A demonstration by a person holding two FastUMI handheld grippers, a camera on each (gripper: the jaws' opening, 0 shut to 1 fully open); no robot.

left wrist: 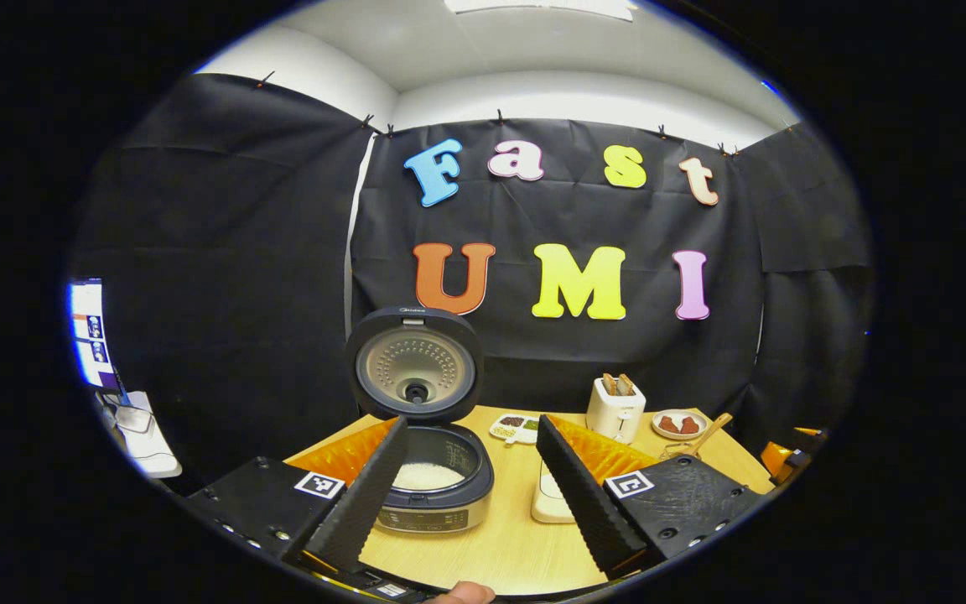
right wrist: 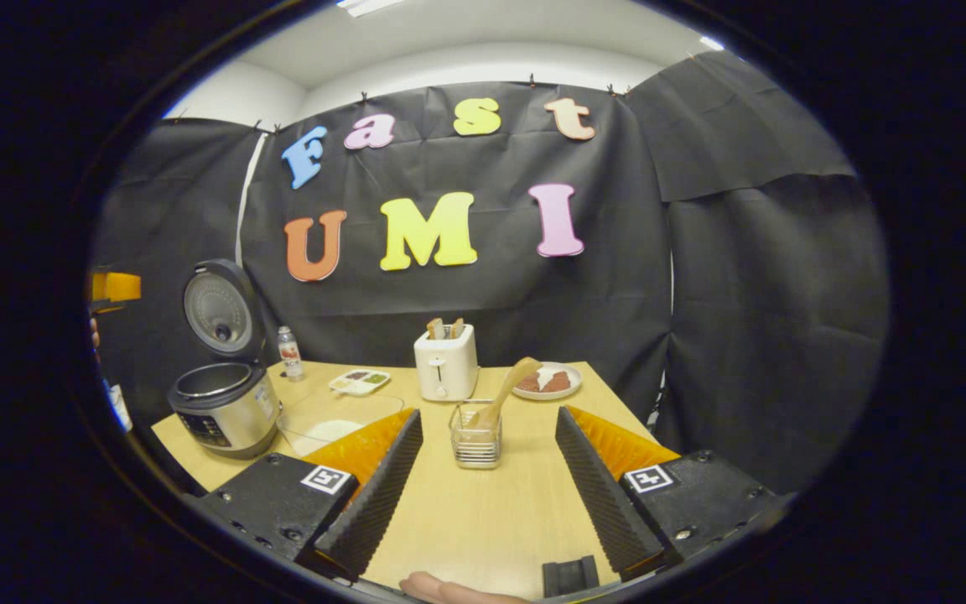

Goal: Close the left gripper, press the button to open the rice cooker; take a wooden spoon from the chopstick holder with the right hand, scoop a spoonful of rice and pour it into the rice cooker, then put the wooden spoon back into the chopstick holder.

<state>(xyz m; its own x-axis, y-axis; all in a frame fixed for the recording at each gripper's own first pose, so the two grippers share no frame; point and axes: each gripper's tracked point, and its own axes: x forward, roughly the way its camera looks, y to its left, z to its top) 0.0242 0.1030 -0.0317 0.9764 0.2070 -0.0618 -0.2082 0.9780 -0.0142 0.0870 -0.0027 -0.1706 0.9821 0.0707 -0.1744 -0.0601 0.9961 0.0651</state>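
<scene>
The rice cooker [left wrist: 437,495] stands with its lid [left wrist: 414,362] raised upright and white rice [left wrist: 426,476] in its pot. My left gripper [left wrist: 473,419] is open just in front of it, holding nothing. In the right gripper view the cooker [right wrist: 223,407] is at the far left. A wire chopstick holder [right wrist: 475,440] stands on the table with a wooden spoon [right wrist: 506,387] leaning in it. My right gripper [right wrist: 490,413] is open right in front of the holder, with nothing between its fingers. A clear bowl of rice [right wrist: 328,428] lies between cooker and holder.
On the wooden table [right wrist: 483,520] stand a white toaster [right wrist: 446,362], a plate of food [right wrist: 547,382], a small divided dish [right wrist: 359,382] and a bottle [right wrist: 288,352]. The table's right edge is near the plate. A monitor [left wrist: 89,331] stands off to the left.
</scene>
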